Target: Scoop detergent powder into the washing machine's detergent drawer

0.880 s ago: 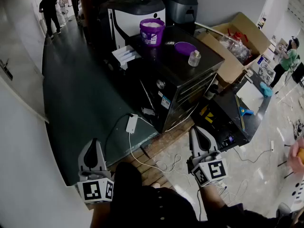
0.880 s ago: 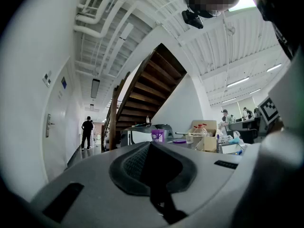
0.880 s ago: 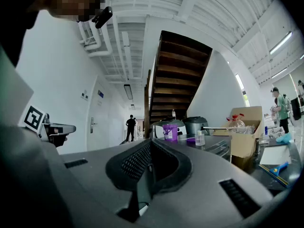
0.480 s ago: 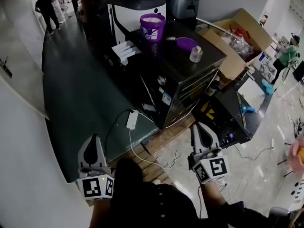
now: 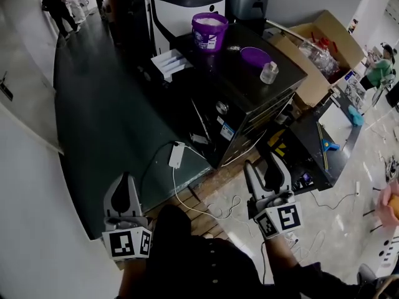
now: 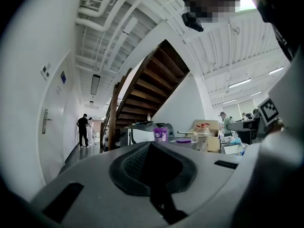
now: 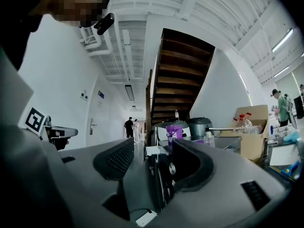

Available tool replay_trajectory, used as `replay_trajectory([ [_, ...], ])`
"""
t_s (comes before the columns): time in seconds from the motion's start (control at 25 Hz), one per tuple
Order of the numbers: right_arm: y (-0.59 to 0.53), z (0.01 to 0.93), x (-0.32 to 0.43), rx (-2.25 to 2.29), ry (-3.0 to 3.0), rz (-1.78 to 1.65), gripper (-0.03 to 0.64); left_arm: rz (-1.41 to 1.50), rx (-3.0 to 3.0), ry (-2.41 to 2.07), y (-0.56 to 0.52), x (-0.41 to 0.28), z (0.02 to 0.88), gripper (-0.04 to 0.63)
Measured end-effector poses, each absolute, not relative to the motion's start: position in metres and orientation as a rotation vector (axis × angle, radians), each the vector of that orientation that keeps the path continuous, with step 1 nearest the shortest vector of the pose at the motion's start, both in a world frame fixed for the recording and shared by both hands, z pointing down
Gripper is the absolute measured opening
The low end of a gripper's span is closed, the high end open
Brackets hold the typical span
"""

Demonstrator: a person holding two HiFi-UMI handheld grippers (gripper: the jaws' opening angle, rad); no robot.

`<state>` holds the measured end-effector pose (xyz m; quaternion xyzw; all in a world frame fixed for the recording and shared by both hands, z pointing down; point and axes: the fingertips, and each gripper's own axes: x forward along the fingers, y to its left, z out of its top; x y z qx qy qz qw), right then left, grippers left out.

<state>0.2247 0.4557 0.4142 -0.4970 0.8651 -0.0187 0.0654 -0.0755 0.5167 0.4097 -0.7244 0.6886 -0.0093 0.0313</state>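
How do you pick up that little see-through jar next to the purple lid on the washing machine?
Probably by its sides, around the middle. The small clear jar stands upright by the nearest top edge of the washing machine, with the purple lid just behind it, so come in level from the near side, away from the lid. The right gripper, open, is on that side.

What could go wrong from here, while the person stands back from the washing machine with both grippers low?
1. A power strip and its white cable lie on the floor between the person and the washing machine. A foot could catch them.
2. The purple tub stands open on the machine, above the pulled-out drawer. A clumsy reach could tip it and spill powder.
3. The small clear bottle stands near the top's front edge and could be knocked off.
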Motion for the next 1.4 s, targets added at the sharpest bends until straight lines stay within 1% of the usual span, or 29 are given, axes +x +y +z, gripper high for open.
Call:
replay_trajectory([
  [0.12, 0.438, 0.407, 0.207, -1.493, 2.605, -0.06, 0.218, -0.033, -2.253, 2.112, 0.496, -0.091, 0.407, 0.009],
  [0.24, 0.417, 0.394, 0.185, -1.503, 2.606, -0.059, 0.215, -0.037, -2.285, 2.082, 0.472, -0.107, 0.392, 0.009],
  [0.48, 0.381, 0.346, 0.143, -1.554, 2.629, -0.045, 0.202, -0.049, -2.318, 2.0, 0.43, -0.141, 0.334, 0.008],
  [0.72, 0.359, 0.311, 0.138, -1.608, 2.57, -0.061, 0.184, -0.079, -2.356, 1.988, 0.402, -0.158, 0.316, 0.008],
  [1.16, 0.288, 0.314, 0.13, -1.594, 2.581, -0.057, 0.185, -0.076, -2.339, 2.017, 0.345, -0.167, 0.315, 0.008],
  [1.4, 0.232, 0.311, 0.139, -1.584, 2.568, -0.049, 0.185, -0.08, -2.337, 2.024, 0.288, -0.158, 0.318, 0.008],
])
